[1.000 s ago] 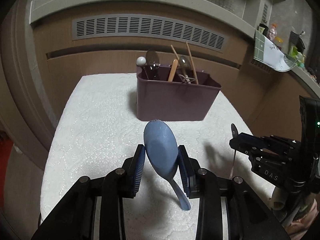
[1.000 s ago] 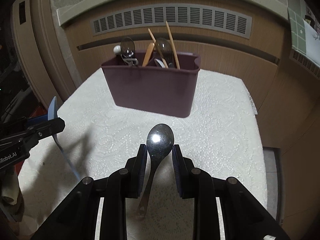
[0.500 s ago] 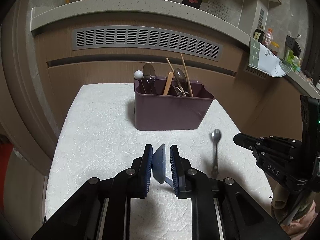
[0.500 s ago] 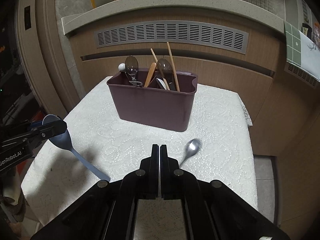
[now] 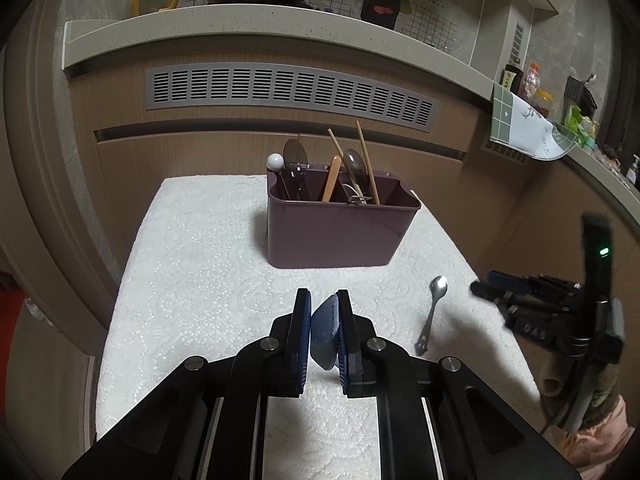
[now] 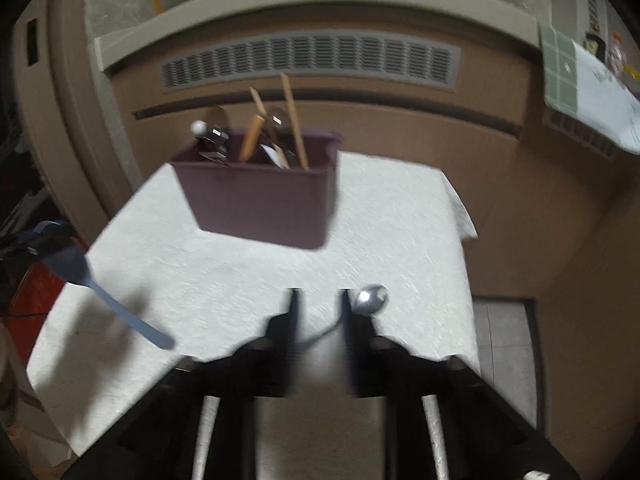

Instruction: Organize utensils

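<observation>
My left gripper (image 5: 323, 300) is shut on a blue plastic spoon (image 5: 325, 330), held by its bowl above the white cloth; in the right wrist view the spoon (image 6: 80, 276) hangs handle-down at the left. A metal spoon (image 5: 434, 306) lies loose on the cloth right of the left gripper; in the right wrist view the metal spoon (image 6: 370, 300) lies just right of my right gripper (image 6: 320, 300), which is open and empty in a blurred frame. A maroon utensil caddy (image 5: 340, 232) stands at the back, also seen in the right wrist view (image 6: 260, 200).
The caddy holds wooden chopsticks (image 5: 366, 164), a wooden spoon and metal spoons. The white-clothed table (image 5: 192, 264) ends at a wooden wall with a vent (image 5: 288, 90) behind. A counter with a cloth (image 5: 528, 132) runs along the right.
My right gripper let go of the metal spoon, which now lies on the cloth, and opened again. My left gripper closed tighter on the blue spoon and pulled back.
</observation>
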A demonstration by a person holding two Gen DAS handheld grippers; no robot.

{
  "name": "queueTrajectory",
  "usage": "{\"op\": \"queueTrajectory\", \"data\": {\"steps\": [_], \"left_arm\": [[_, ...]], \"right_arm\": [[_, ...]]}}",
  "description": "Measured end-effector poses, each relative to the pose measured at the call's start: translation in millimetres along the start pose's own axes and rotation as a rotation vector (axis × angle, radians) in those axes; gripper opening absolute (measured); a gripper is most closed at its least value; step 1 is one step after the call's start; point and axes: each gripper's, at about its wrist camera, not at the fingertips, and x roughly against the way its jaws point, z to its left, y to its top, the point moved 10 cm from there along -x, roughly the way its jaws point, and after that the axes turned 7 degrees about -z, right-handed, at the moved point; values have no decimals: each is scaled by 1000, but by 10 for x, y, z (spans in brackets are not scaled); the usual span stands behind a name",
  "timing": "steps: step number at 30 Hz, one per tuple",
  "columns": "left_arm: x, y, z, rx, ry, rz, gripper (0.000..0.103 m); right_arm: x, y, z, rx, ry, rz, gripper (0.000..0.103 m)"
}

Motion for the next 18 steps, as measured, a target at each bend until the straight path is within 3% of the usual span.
{"op": "queueTrajectory", "data": {"steps": [2, 7, 10, 11, 12, 13, 15, 18], "left_arm": [[6, 2, -13, 5, -14, -2, 12], [-6, 37, -12, -3, -19, -6, 12], [1, 80, -18, -18, -14, -17, 12], [1, 88, -17, -19, -14, -18, 12], [0, 90, -14, -20, -15, -17, 12], [-3, 91, -9, -20, -15, -15, 12], [-8, 85, 5, -20, -14, -10, 12], [-12, 75, 21, -16, -15, -3, 12]], "right_arm": [[-108, -136, -194, -63, -60, 13, 78], [-492, -338, -373, -233, -79, 111, 77], [-809, -294, -402, -251, -150, 152, 71], [-894, -291, -395, -240, -176, 169, 62], [-953, -299, -380, -232, -189, 185, 45], [-1039, -321, -332, -209, -193, 217, 38], [-1032, -270, -254, -151, -205, 193, 14], [-893, -195, -136, -98, -170, 158, 5]]}}
